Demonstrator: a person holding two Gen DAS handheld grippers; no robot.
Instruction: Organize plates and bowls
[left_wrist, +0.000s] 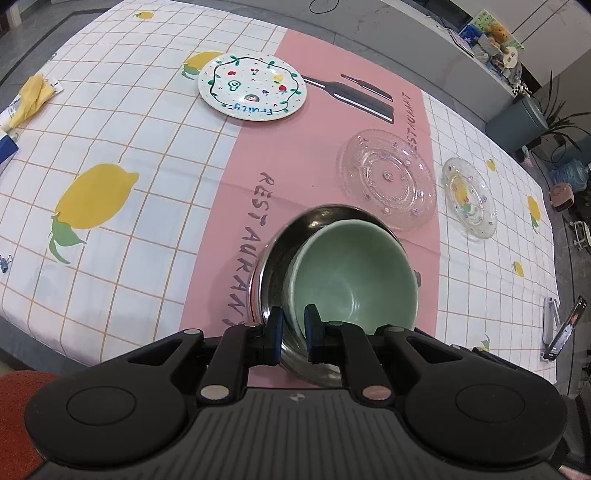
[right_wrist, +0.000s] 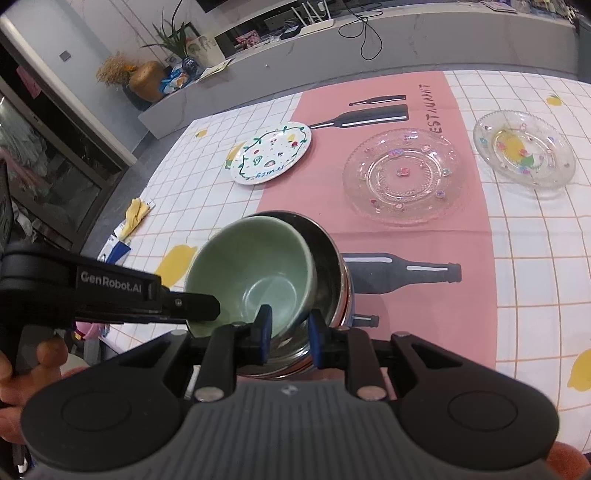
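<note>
A pale green ceramic bowl (left_wrist: 354, 280) sits tilted inside a larger stainless steel bowl (left_wrist: 275, 273), which rests on the pink centre panel of a lemon-print checked tablecloth (left_wrist: 110, 229). The green bowl leans toward one side of the steel bowl, leaving a crescent of dark metal interior exposed.

The left gripper (left_wrist: 294, 332) has its blue-padded fingers closed on the near wall of the green bowl, one finger outside the rim and one inside. In the right wrist view this same tool enters from the left as a black arm; its far finger is hidden behind the bowl wall.

The right gripper (right_wrist: 289, 334) likewise straddles a rim: its left finger lies inside the green bowl and its right finger sits in the gap between green bowl and steel bowl. The pads appear to be in contact with the ceramic wall, so the grip reads as clamped on the green bowl. The lower edge of the steel bowl is cut off by both gripper bodies, and its base cannot be inspected.

Farther back on the cloth lie a white round plate painted with fruit and a green vine border (left_wrist: 252, 88), a large clear pressed-glass plate with small coloured dots (left_wrist: 388, 179), and a smaller clear glass plate (left_wrist: 470, 197) of similar pattern, all well apart from one another. A folded yellow cloth (left_wrist: 35, 94) lies near the left table edge, partly cropped. A hand (right_wrist: 22, 373) is partly visible at the frame edge.
</note>
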